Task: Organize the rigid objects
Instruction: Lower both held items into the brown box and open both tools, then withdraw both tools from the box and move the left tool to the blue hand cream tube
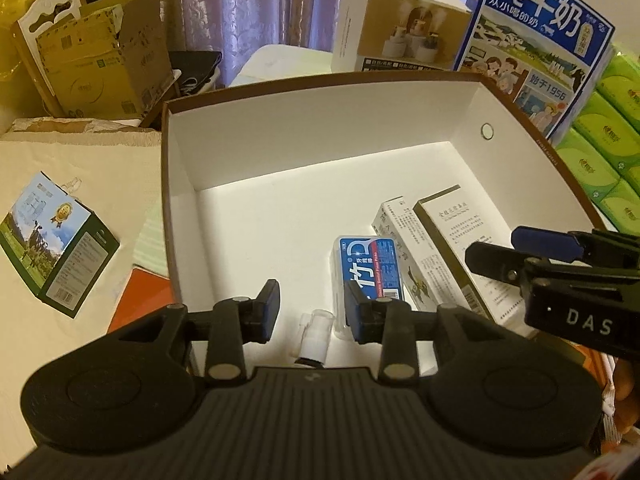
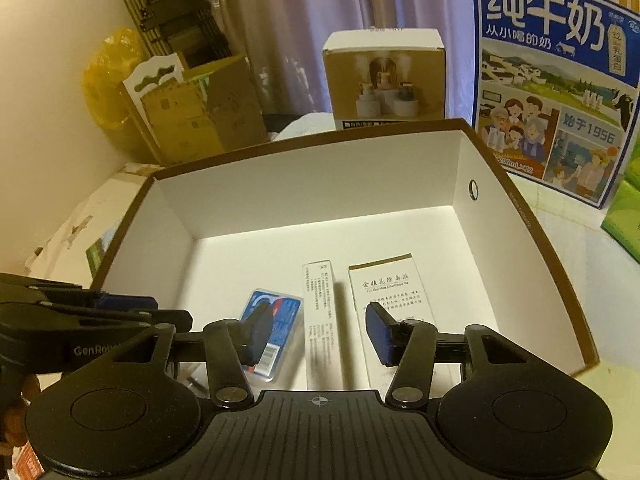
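Both grippers hover over the near end of an open brown-rimmed box.

The left gripper and right gripper are both spread, holding nothing. Below them, on the box floor, lie a clear vial, a blue floss-pick case, a narrow white carton and a wider white carton. Beyond stands a milk carton.

You stood in a small, dim room with warm light. A pale purple curtain with a flower pattern hung along the back. On your left was a plain cream wall. A black folded rack leaned in the corner, with a yellow plastic bag beside it. Open brown cardboard boxes stood there too. A cream cloth covered the table. Green tissue packs were stacked at your right.
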The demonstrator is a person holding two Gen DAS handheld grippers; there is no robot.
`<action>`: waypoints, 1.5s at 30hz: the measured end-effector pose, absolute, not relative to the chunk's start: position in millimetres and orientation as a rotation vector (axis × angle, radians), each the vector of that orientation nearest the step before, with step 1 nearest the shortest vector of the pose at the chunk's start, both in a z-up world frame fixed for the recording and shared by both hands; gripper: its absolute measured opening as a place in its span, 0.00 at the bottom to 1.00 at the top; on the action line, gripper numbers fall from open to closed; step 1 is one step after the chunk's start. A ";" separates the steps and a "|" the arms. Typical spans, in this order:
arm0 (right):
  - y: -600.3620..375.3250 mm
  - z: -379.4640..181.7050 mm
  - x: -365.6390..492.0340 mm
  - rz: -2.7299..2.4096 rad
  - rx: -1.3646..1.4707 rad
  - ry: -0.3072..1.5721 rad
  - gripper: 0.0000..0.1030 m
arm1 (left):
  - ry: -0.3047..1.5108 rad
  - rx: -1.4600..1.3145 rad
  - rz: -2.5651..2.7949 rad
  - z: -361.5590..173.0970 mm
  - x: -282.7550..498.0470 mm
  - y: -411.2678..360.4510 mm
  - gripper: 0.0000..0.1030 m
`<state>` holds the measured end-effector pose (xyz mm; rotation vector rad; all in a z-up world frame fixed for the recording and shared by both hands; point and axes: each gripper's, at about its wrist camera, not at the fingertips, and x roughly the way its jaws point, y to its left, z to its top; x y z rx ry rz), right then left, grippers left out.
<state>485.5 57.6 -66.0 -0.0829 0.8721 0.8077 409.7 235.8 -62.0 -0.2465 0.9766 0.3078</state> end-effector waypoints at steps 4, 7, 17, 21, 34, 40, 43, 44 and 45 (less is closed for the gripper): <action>50.8 -59.0 478.2 0.803 -0.066 0.861 0.49 | 0.964 -0.242 0.305 -53.9 402.1 231.0 0.30; 45.1 -53.3 473.0 0.800 -0.055 0.851 0.49 | 0.950 -0.240 0.306 -47.0 396.2 227.8 0.30; 19.9 -31.4 449.6 0.806 -0.016 0.812 0.50 | 0.903 -0.246 0.298 -23.1 370.0 212.7 0.30; 7.1 -23.5 437.2 0.805 0.006 0.797 0.51 | 0.887 -0.244 0.287 -14.4 357.7 202.6 0.30; -43.7 -6.3 391.9 0.799 0.080 0.773 0.51 | 0.861 -0.242 0.221 1.7 315.4 158.8 0.30; -77.0 -11.3 363.5 0.771 0.095 0.795 0.51 | 0.880 -0.242 0.167 -1.4 296.3 131.7 0.30; -92.9 -14.5 349.8 0.754 0.095 0.807 0.51 | 0.895 -0.240 0.149 -5.6 288.4 120.6 0.30; -98.2 -15.5 346.0 0.750 0.094 0.811 0.51 | 0.901 -0.240 0.145 -7.4 286.4 117.1 0.30; -103.5 -16.3 342.0 0.745 0.094 0.815 0.51 | 0.907 -0.240 0.141 -9.5 284.2 113.4 0.30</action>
